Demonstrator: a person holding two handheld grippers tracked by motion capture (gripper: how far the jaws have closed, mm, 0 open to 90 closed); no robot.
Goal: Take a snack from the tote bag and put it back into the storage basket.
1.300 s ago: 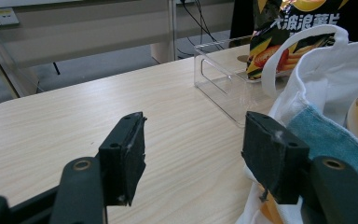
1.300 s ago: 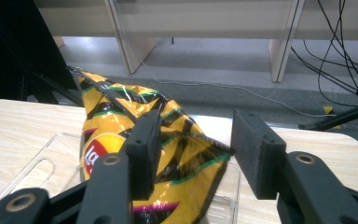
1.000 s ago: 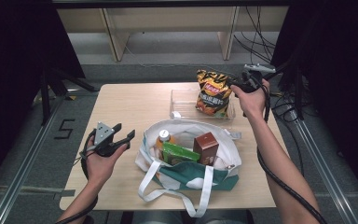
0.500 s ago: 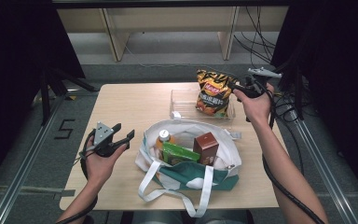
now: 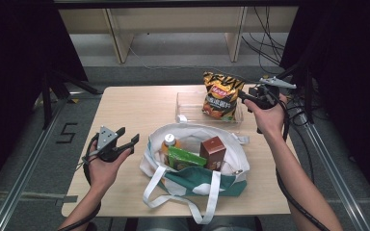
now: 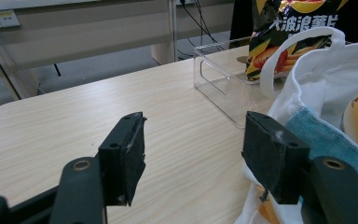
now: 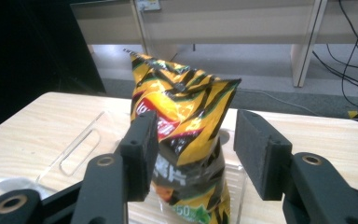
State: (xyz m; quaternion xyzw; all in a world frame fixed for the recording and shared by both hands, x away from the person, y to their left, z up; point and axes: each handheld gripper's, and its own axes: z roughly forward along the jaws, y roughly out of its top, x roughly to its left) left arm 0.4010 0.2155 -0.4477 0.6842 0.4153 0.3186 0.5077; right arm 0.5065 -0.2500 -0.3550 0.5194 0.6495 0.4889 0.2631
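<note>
the chip bag [image 5: 220, 95] stands upright in the clear plastic tray [image 5: 185, 108] at the far right of the table [image 5: 139, 106], its crimped top edge tilted. it is glossy yellow-orange with black tiger-like stripes, a red logo patch near the top and a photo of wavy chips lower down. in the left gripper view, white chinese characters run across a dark band on the chip bag; the small print stays too blurred to read. the right gripper [image 5: 244, 96] sits just beside the bag, jaws spread and released, having just eased slightly closer together; in the right gripper view the bag shows between and beyond the pads, untouched. the left gripper [image 5: 131, 139] hovers released beside the white tote bag [image 5: 192, 180], holding nothing.
</note>
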